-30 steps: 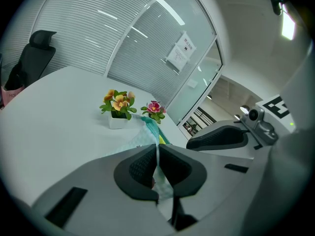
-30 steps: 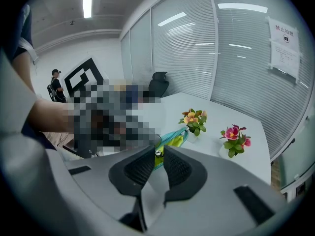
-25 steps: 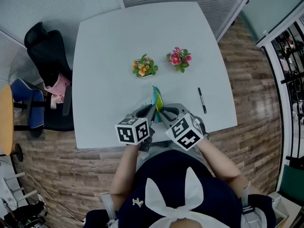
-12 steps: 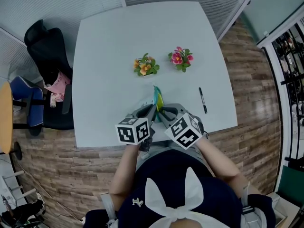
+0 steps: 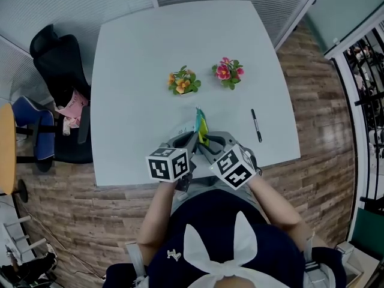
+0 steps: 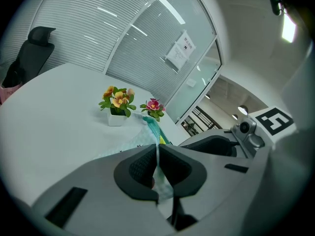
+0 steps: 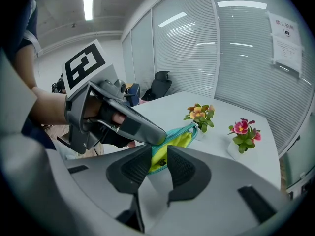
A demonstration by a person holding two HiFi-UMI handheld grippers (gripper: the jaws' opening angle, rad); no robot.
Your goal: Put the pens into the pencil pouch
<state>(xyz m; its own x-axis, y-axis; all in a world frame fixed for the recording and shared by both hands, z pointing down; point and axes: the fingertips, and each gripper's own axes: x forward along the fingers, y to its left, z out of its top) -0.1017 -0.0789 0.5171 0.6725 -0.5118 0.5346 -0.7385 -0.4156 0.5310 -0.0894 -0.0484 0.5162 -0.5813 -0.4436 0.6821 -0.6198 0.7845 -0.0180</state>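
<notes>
A teal pencil pouch [image 5: 200, 125] with a yellow lining stands on edge near the table's front. My left gripper [image 5: 192, 141] is shut on its fabric edge [image 6: 153, 132], which runs between the pads [image 6: 142, 168]. My right gripper [image 5: 207, 145] sits just right of it. Its jaws have just been opening and now stand apart with nothing pressed between them. Past them the pouch mouth [image 7: 178, 139] gapes, and a small dark thing [image 7: 162, 162] lies in the lining. A black pen [image 5: 256, 126] lies on the table to the right, apart from both grippers.
Two small flower pots stand beyond the pouch, one orange [image 5: 183, 82] and one pink [image 5: 227, 73]. The white table [image 5: 138, 53] stretches away behind them. A black office chair [image 5: 57, 71] is at the left, with wood floor around.
In the head view both grippers stay at the pouch near the table's front edge. The pouch's upper end has shifted very slightly to the right.
</notes>
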